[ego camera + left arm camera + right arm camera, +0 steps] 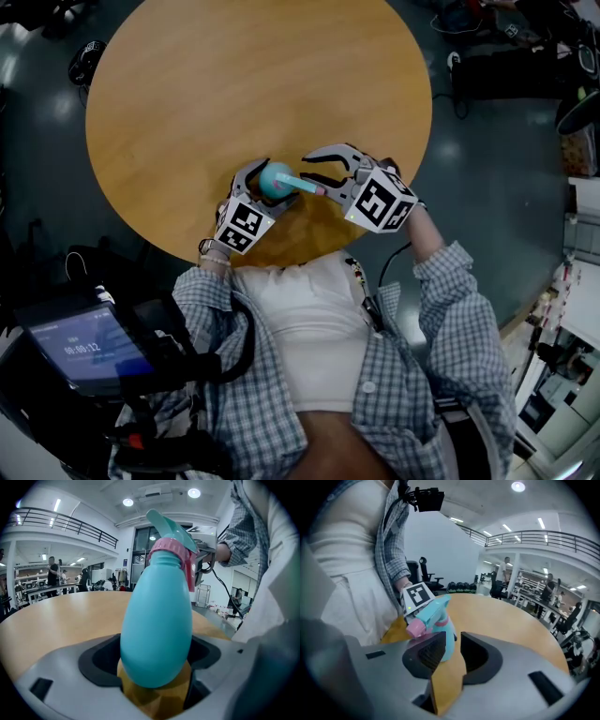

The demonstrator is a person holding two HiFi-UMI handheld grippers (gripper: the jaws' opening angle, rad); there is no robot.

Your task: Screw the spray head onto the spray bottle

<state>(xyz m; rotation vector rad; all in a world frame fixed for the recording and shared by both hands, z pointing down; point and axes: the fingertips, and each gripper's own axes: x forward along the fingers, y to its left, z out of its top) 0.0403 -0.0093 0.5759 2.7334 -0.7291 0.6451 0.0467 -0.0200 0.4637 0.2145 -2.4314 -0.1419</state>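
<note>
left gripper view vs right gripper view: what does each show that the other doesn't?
Only the left gripper view: the left gripper with its jaws closed on the belly of the teal spray bottle.
Only the right gripper view: the right gripper with its jaws apart, bare table between them and the bottle just beyond their tips.
Both: the bottle with its spray head on top, the round wooden table, and the person's checked shirt.

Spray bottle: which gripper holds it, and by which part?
The left gripper holds the spray bottle by its rounded lower body. The right gripper holds nothing; its jaws stand apart.
</note>
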